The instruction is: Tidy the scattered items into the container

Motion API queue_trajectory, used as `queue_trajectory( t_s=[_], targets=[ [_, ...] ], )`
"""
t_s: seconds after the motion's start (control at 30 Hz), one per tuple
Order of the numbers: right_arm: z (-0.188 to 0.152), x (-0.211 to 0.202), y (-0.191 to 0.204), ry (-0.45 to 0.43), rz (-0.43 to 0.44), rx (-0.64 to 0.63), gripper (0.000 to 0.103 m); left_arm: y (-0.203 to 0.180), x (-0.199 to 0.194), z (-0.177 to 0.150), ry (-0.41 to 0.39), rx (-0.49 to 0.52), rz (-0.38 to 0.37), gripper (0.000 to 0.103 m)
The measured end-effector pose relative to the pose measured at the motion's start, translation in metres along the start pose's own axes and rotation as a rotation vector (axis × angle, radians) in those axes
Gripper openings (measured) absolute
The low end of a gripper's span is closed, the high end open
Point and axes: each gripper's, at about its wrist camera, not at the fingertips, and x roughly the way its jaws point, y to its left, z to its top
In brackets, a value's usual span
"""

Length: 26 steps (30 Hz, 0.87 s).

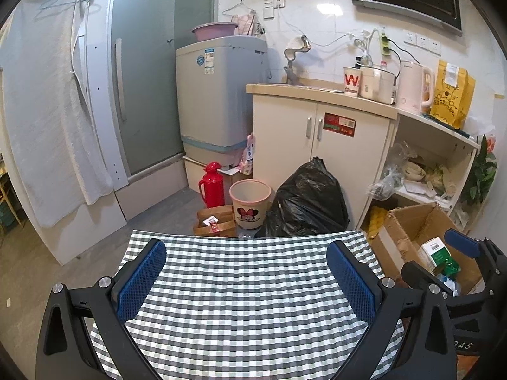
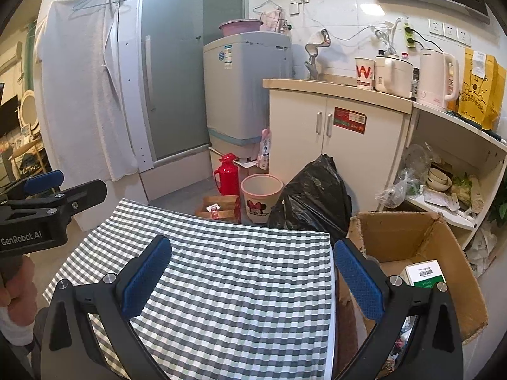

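the checked tablecloth (image 1: 247, 285) serves as the landmark here: it covers the table and its green, grey and white squares lie bare in both views. the left gripper (image 1: 245, 272) hovers above the cloth with its jaws spread wide, blue pads facing each other and nothing between them. the right gripper (image 2: 253, 270) hangs over the cloth's right edge, jaws equally wide apart and holding nothing, its right finger out past the edge above the cardboard box (image 2: 443, 240).

that box stands on the floor just beside the cloth's right side, flaps open. inside it lies a white and green carton (image 2: 424, 274) with a barcode label, and the left wrist view shows the same carton (image 1: 434, 250) next to some green and clear packaging that is too jumbled to name.

beyond the far edge of the cloth, on the floor, sit a black rubbish bag (image 1: 307, 199), a pink-rimmed cartoon mouse bin (image 1: 250, 202), a red thermos flask (image 1: 210, 185) and brown paper bags (image 1: 215, 221). behind those stand a grey washing machine (image 1: 218, 95) and a cream cabinet (image 1: 320, 133) carrying a white kettle (image 1: 412, 85).

to the left of the cloth, in the right wrist view, a hand (image 2: 16, 281) grips the left gripper's handle.
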Motion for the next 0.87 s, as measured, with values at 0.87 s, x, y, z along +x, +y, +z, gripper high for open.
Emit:
queue_trajectory(
  t_s=[0.87],
  targets=[
    [-0.004,0.015,0.010,0.027,0.005,-0.013,0.103,0.021,0.012,-0.007,0.033,-0.023,0.001,0.103]
  ],
)
